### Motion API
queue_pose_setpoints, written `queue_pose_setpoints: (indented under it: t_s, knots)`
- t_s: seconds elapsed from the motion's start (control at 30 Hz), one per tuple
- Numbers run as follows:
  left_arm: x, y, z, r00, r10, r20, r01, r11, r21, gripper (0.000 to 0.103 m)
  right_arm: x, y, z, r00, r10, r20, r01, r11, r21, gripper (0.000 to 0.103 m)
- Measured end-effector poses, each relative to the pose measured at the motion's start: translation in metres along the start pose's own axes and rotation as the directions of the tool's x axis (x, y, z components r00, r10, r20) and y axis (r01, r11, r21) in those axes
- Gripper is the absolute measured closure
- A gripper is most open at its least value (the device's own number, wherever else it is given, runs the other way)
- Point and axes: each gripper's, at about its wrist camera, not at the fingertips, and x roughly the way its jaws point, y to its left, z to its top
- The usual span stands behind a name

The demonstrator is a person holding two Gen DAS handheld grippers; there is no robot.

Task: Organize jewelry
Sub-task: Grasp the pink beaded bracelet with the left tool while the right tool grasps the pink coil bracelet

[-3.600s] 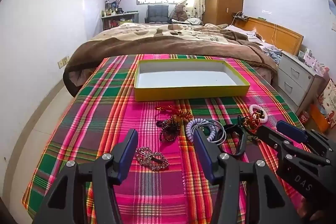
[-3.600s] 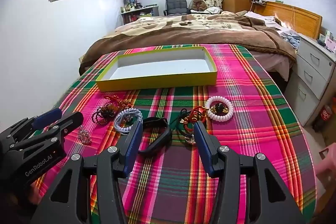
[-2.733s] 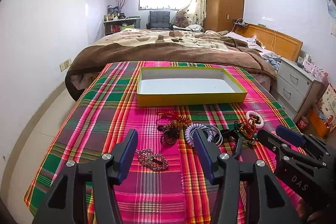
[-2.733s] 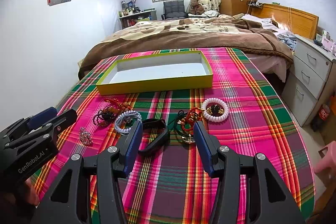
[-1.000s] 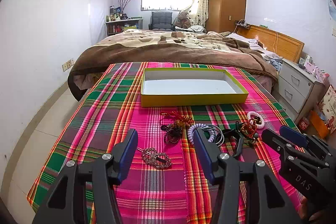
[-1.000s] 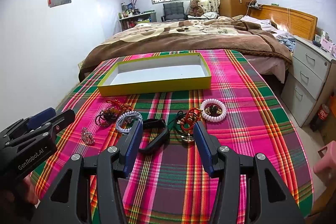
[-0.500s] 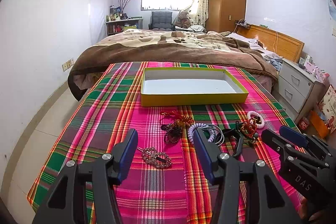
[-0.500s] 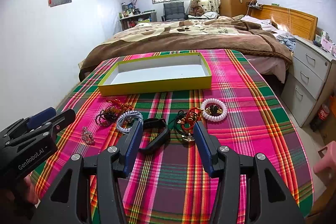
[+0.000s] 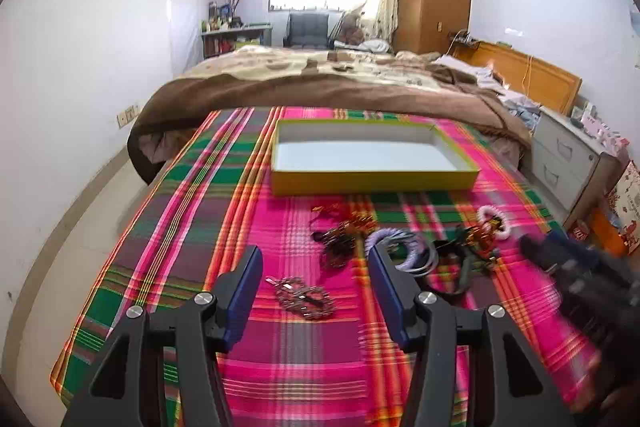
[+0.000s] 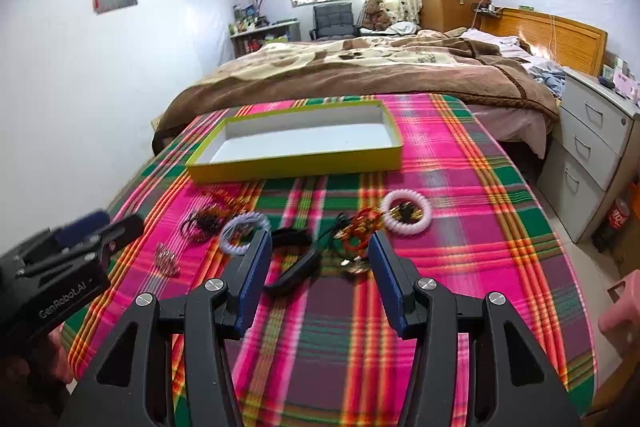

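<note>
1. So both the left gripper [image 9: 314, 269] and right gripper [image 10: 320, 253] have fingers apart, holding nothing
2. Jewelry [image 10: 362, 221] sits mid-bench, near the yellow tray [image 10: 296, 163]
3. Probably light, tangly, slippery; pinch a single loop

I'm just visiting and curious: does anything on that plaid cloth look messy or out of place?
Yes. The yellow box holds nothing, while the jewelry lies loose in front of it; a red cord piece and black band are tangled together.
</note>
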Motion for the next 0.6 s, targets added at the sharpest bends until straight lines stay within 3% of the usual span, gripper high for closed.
queue_pose_setpoints:
  t_s: [0.2,0.4,0.6]
  knots:
    - [0.028,0.022,-0.004,0.996,0.034,-0.081,-0.036,0.999,-0.026,0.049,0.022,-0.048,0.012,0.991,-0.121,-0.054,0.123,0.992,0.031,0.052]
    - [0.056,0.033,-0.008,0.986,-0.013,-0.166,0.003,0.998,-0.063,0.049,0.056,-0.082,0.024,0.983,-0.113,-0.148,0.123,0.990,0.065,0.052]
    - [0.070,0.035,-0.009,0.982,-0.016,-0.190,0.003,0.998,-0.069,0.049,0.089,-0.098,0.032,0.965,-0.120,-0.232,0.137,0.989,0.059,0.052]
